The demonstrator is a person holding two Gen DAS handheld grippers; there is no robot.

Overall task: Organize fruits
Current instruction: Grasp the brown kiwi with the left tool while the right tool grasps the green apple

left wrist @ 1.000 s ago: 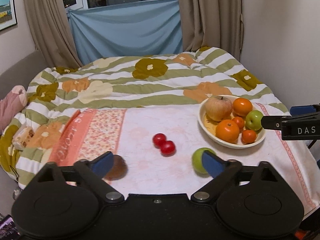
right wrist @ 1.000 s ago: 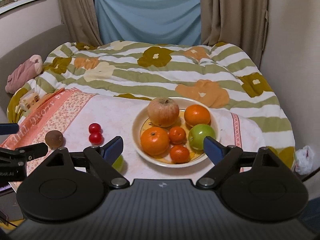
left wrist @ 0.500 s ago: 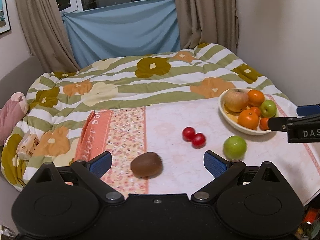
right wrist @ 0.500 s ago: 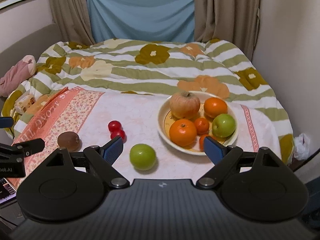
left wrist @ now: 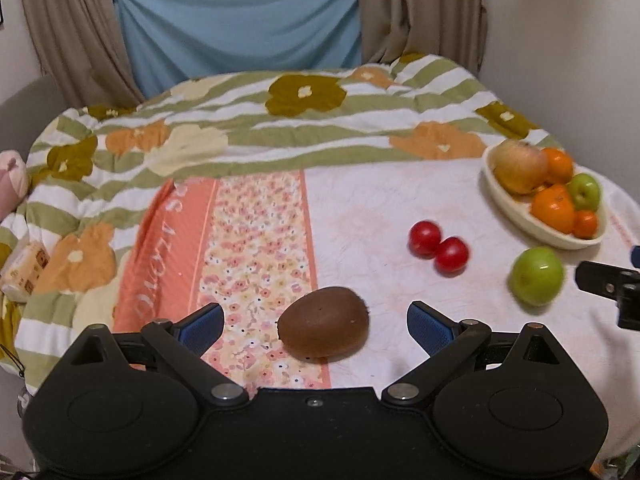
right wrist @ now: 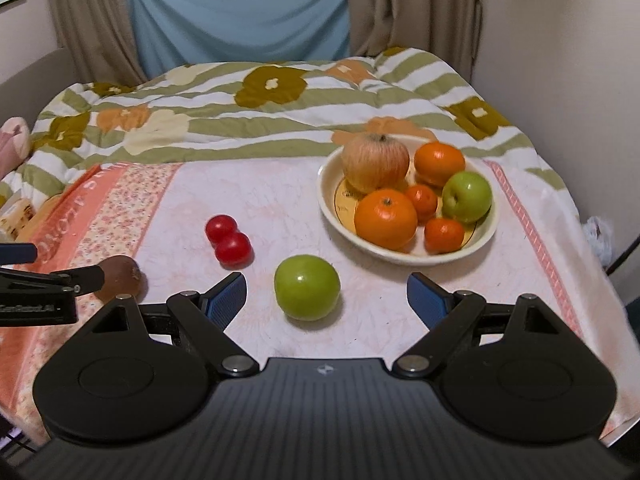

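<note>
bowl: we count six fruits already in the cream bowl (right wrist: pixel 486 236): russet apple, two oranges, two small tangerines, one green apple
left out: four pieces on the bench cloth (right wrist: pixel 280 200): kiwi (left wrist: pixel 323 322), loose green apple (right wrist: pixel 307 287), two red tomatoes (right wrist: pixel 228 240) touching each other
progress: we judge it a bit over half done
left tongs (left wrist: pixel 316 322): released, jaws wide either side of the kiwi, not touching it
right tongs (right wrist: pixel 326 296): released, jaws straddle the loose green apple, no contact
next: we'd expect to close on kiwi and apple, carry both to the bowl, then the tomatoes
risk: bowl looks crowded; round fruit may roll off
</note>
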